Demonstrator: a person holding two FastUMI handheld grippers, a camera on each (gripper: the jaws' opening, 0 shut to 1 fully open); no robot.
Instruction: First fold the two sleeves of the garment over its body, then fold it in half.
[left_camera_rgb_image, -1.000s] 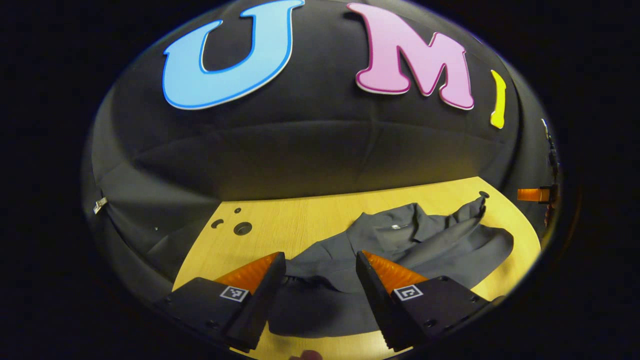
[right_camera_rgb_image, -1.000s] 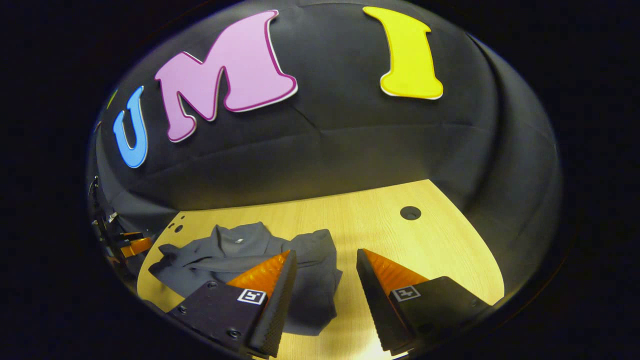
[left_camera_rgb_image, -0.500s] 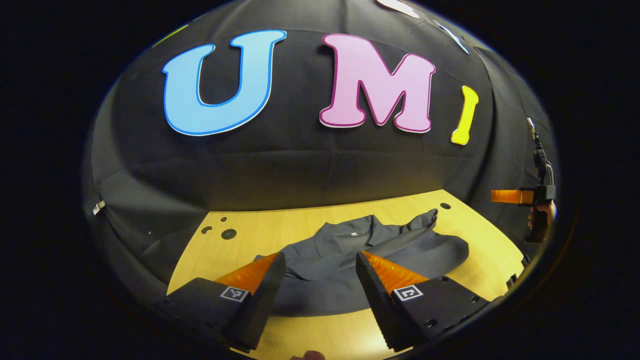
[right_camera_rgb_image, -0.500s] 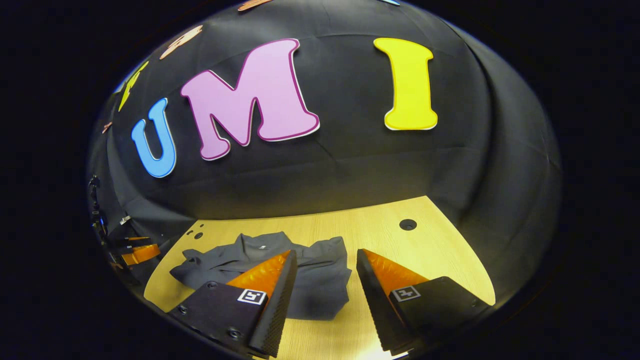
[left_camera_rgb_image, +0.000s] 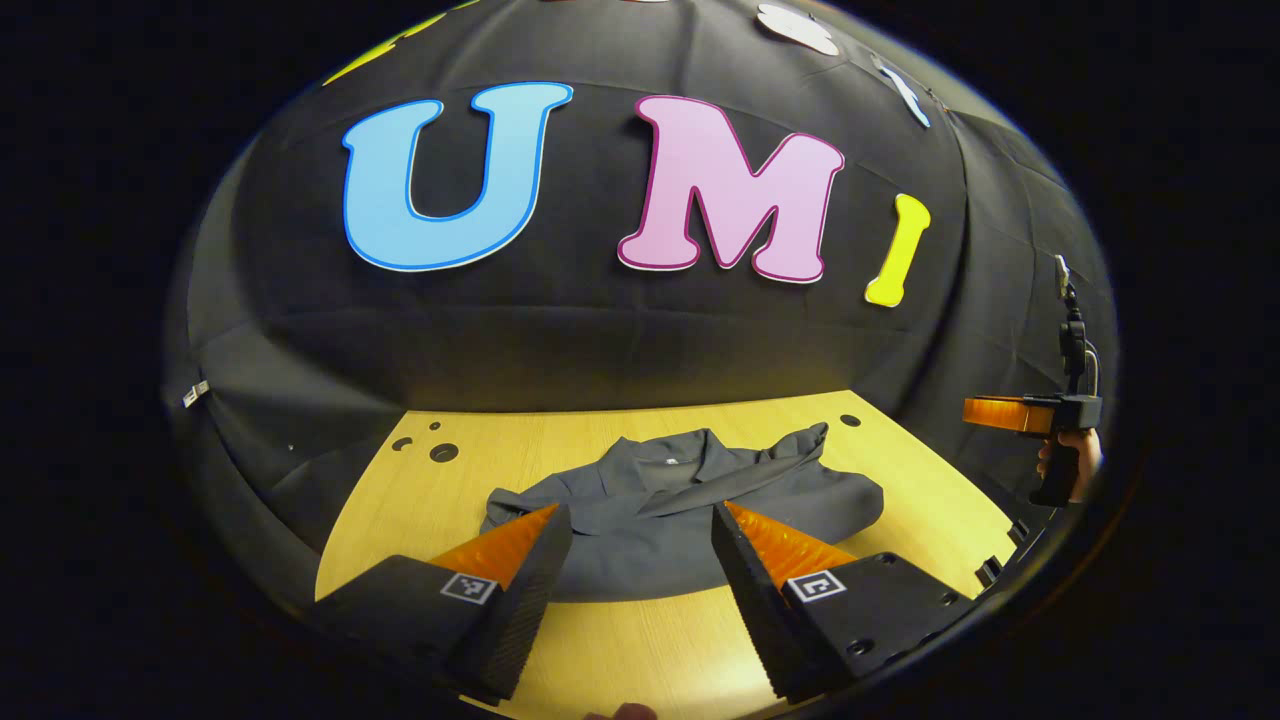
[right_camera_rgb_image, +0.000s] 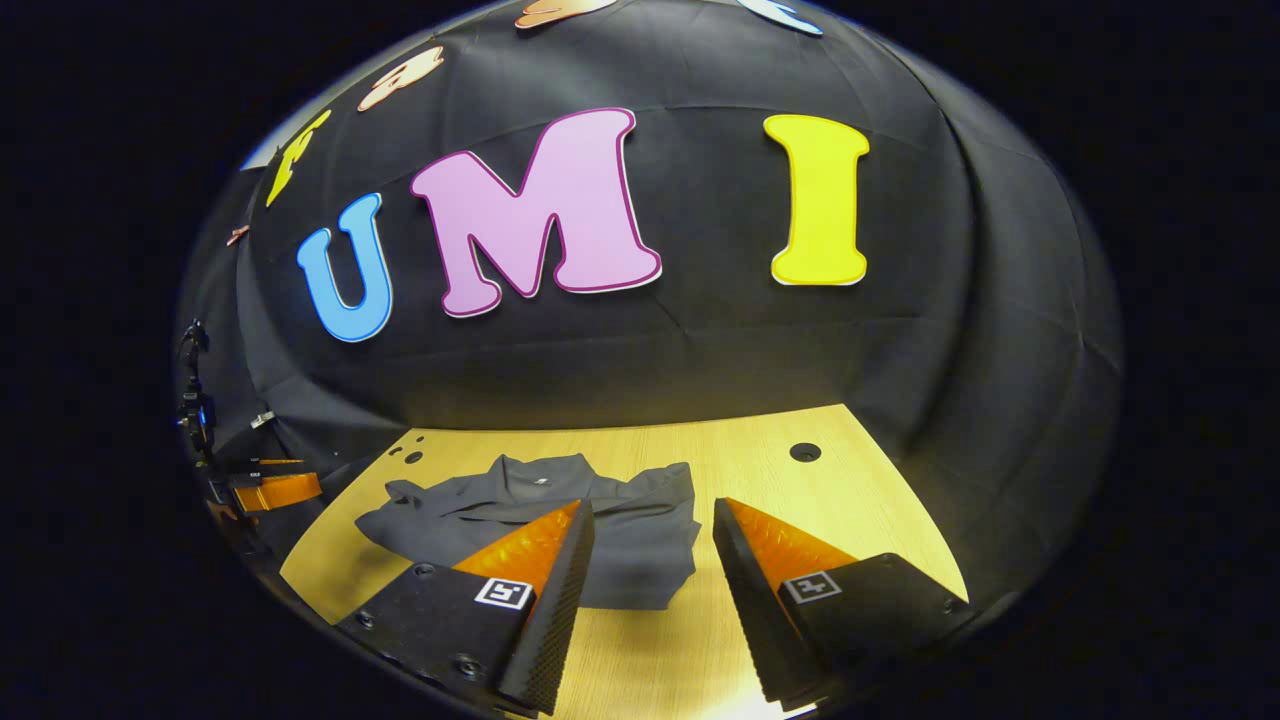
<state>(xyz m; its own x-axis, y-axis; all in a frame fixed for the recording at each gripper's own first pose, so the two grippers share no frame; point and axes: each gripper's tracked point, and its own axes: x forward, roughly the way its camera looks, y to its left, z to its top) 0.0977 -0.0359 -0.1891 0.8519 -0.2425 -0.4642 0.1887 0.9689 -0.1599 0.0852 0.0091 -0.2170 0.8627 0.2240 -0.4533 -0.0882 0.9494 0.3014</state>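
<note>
A dark grey collared garment (left_camera_rgb_image: 660, 510) lies on the wooden table (left_camera_rgb_image: 900, 480), with one sleeve laid diagonally across its body. In the right gripper view the garment (right_camera_rgb_image: 610, 525) sits left of centre. My left gripper (left_camera_rgb_image: 640, 530) is open, held above and in front of the garment, touching nothing. My right gripper (right_camera_rgb_image: 650, 525) is open too, raised over the garment's right edge. The right gripper (left_camera_rgb_image: 1020, 412), held by a hand, is at the far right of the left gripper view. The left gripper (right_camera_rgb_image: 270, 490) appears at the far left of the right gripper view.
The table has round holes at its back left (left_camera_rgb_image: 443, 452) and back right (right_camera_rgb_image: 804, 452). Black cloth walls close in the booth behind and on both sides. Bare wood lies in front of the garment and to its right.
Both grippers have pulled back and up from the garment, which looks smaller and farther off now. Both have stayed open.
</note>
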